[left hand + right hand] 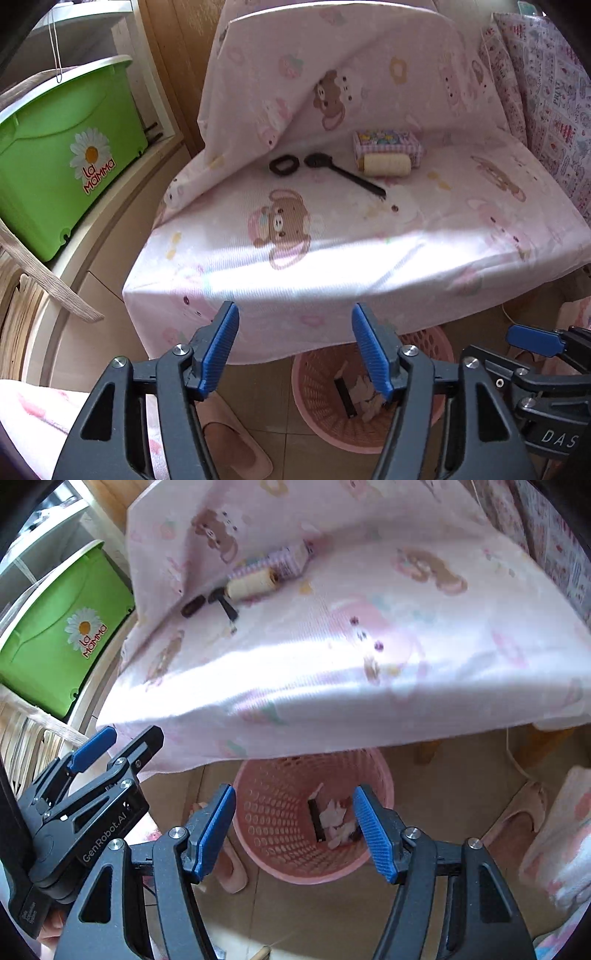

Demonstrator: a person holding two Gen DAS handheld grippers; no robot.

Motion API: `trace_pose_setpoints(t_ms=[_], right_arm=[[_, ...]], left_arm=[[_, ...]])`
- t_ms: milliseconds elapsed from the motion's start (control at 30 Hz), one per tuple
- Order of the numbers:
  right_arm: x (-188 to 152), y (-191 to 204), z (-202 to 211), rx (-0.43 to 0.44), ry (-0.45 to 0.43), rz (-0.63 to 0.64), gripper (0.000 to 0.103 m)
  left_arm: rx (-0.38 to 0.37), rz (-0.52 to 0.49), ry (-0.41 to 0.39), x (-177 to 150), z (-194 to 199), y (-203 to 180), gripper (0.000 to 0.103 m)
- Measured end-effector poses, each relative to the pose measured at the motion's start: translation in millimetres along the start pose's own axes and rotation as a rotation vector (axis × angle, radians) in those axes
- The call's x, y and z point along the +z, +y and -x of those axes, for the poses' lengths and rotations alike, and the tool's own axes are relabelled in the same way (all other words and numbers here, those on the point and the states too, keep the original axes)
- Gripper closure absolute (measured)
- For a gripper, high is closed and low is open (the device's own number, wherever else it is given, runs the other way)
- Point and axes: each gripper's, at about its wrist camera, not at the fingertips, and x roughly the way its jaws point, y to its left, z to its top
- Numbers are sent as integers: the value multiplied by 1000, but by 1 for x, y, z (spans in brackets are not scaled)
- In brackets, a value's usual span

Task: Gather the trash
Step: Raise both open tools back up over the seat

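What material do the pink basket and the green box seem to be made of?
Pink basket: probably matte plastic, since its wall is a moulded grid of holes. Green box: probably smooth, slightly glossy plastic, with moulded panels and a printed daisy label.

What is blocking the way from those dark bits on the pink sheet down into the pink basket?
Nothing visible. The black ring and black stick lie in the open; the pink lattice basket is open-topped, partly under the sheet's edge.
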Motion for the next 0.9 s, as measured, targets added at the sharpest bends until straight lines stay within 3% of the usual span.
trace_pose_setpoints(t_ms=[167, 233, 433, 500, 900], right_arm=[[3, 14, 35, -48, -133, 89, 34], [1, 20, 43, -35, -168, 148, 34], [2, 29, 71, -52, -302, 213, 34], [3, 28, 77, -59, -334, 209, 34], [5, 27, 79, -118, -368, 201, 33]], left_arm=[[24, 28, -73, 3, 18, 6, 37], [79, 29, -129, 3, 28, 5, 31], [82, 60, -268, 9, 58, 18, 18], [85, 64, -279, 10, 61, 19, 11], [68, 87, -265, 10, 58, 23, 5]])
